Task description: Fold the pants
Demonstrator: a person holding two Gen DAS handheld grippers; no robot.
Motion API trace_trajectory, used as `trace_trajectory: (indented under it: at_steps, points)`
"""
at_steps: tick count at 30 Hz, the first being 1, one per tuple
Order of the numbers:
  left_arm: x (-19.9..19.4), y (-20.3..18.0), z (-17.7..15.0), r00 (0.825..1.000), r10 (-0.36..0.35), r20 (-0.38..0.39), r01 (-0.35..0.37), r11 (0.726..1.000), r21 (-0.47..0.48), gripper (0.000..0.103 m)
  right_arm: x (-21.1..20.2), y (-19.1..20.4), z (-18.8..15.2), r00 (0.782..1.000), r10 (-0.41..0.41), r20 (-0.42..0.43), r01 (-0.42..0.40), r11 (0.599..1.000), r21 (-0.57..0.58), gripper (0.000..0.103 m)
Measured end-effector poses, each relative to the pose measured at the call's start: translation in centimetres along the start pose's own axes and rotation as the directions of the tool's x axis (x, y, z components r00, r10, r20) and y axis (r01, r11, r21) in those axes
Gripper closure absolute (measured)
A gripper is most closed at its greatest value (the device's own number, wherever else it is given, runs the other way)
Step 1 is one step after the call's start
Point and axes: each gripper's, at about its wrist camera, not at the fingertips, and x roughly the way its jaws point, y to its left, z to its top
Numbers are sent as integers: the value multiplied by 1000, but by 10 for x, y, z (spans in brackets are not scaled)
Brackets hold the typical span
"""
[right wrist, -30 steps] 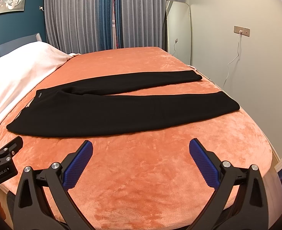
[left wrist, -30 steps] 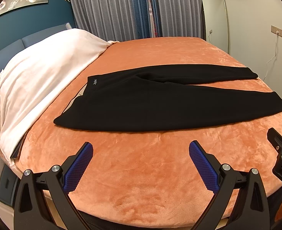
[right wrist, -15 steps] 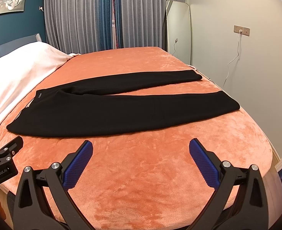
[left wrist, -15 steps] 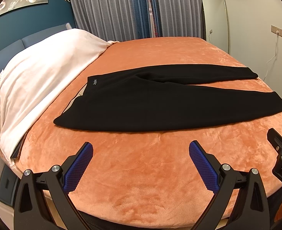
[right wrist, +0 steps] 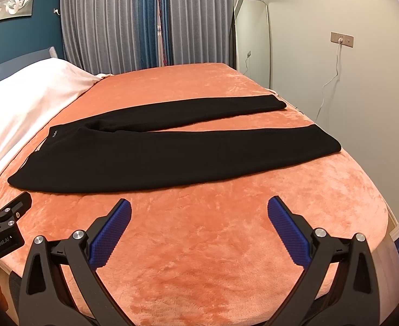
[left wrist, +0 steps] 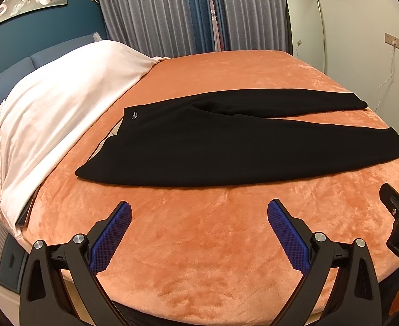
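Nothing had moved since the earlier frames: I held both tools back, jaws spread wide and empty.

Black knit pants [left wrist: 199, 146] lay flat, legs splayed, on the orange plush bed [left wrist: 199, 258]; I judged the far leg should go over the near one first. Left gripper [left wrist: 199, 217] and right gripper [right wrist: 199, 217] hovered short of it. Waistband logo unreadable; "GenRobot.AI" showed on the left gripper.

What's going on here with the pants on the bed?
A person holds a two-finger tool in each hand over an orange plush blanket. A pair of black pants lies flat and unfolded on it, legs spread in a V, waistband toward the white cover. The left tool and right tool are both open, short of the pants, holding nothing. No fold is made yet.
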Motion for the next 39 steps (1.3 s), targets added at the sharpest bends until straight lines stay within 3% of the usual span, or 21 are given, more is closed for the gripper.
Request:
trace_trajectory:
  at_steps: [26,34,39]
  points:
    - [27,-19,17,998,6,-59,-5,1000,8,5,20,-6,12,1000,-14,-25,14,1000,2,5]
    - [50,-31,28,983,-131,-132,131,991,-7,5,56,-30,25,998,-24,-51,23,999,-26,5]
    - [63,-34,40,998,-41,-57,42,999,14,5,103,-76,55,998,-35,-60,34,999,-20,5]
